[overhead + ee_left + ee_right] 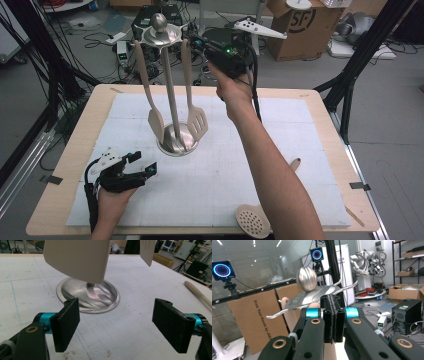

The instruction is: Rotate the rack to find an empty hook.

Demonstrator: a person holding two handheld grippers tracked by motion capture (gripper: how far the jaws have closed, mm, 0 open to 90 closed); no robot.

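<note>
A: Where's the utensil stand?

B: The metal utensil stand [172, 85] sits on the white mat [210, 175] of the counter [75, 150], a little toward ten o'clock from the mat's middle. Its round base [87, 293] lies flat on the mat, and a ball knob [306, 279] tops it.

A: What hangs on it?

B: Two cream utensils. A solid turner [149, 95] hangs on the nine o'clock side of the post and a slotted turner [192, 97] on the three o'clock side, both blades just above the base.

A: And the right hand-held gripper [200, 42]?

B: Held up at the top of the stand, at about twelve o'clock on the counter. In the right gripper view its jaws are pressed together, pad to pad, just below the stand's top plate. The slotted turner's handle top sits right at them, but I cannot tell whether anything is pinched between.

A: The left hand-held gripper [140, 162]?

B: Low over the mat near eight o'clock, jaws spread wide with nothing between them, facing the base.

A: Anything else?

B: A cream skimmer [255, 217] lies flat at five o'clock, partly under the right forearm.
</note>
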